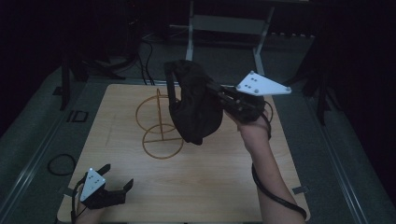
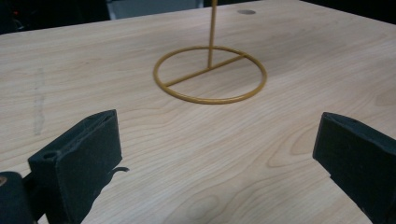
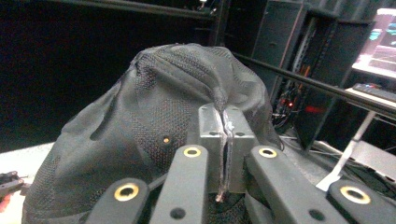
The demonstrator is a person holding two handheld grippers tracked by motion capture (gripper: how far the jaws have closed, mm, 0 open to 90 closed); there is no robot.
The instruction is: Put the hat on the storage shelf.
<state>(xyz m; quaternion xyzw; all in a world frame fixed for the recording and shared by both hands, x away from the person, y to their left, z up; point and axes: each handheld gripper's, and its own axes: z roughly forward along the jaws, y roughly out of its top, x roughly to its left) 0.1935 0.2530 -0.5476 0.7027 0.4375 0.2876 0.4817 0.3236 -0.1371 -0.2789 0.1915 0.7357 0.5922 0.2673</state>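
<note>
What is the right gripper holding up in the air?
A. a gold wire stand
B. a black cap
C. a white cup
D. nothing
B: the right gripper has its jaws pinched shut on the mesh fabric of a black cap, lifted above the table, while the gold stand sits untouched on the wood.

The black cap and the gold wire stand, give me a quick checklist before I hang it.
1. Right tool shut on the black cap: ok.
2. Cap lifted off the table: ok.
3. Gold wire stand upright: ok.
4. Left tool open, holding nothing: ok.
5. Left tool away from the stand: ok.
6. Cap lined up over the stand's top: cannot tell.
</note>
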